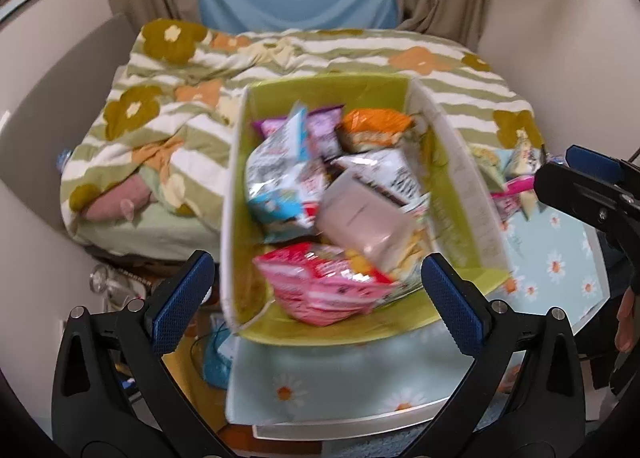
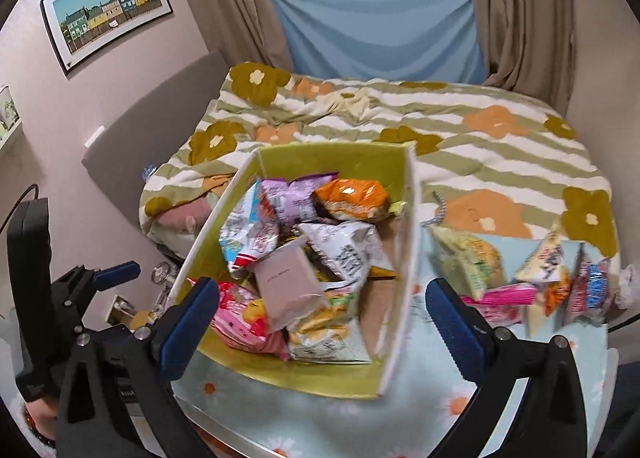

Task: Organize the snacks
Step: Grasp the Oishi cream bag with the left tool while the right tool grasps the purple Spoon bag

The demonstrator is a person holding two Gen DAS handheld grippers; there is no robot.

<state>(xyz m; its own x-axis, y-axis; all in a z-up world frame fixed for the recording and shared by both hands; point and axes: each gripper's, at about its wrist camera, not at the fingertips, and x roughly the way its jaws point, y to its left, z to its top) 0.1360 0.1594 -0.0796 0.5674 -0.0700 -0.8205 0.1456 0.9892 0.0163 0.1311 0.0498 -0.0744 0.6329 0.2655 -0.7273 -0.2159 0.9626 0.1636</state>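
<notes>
The lime-green rectangular cardboard box (image 2: 320, 374), centre frame, sits on the daisy-print tablecloth (image 2: 332, 422) and is filled with crinkled foil snack packets (image 2: 344, 254). Loose packets (image 2: 552, 282) lie right of its thin white wall. The left gripper (image 1: 320, 290) and right gripper (image 2: 324, 318) stand wide open, holding nothing, above the near rim.

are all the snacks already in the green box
No, in the right wrist view a pile of snack packets lies on the daisy tablecloth outside the green box.
</notes>
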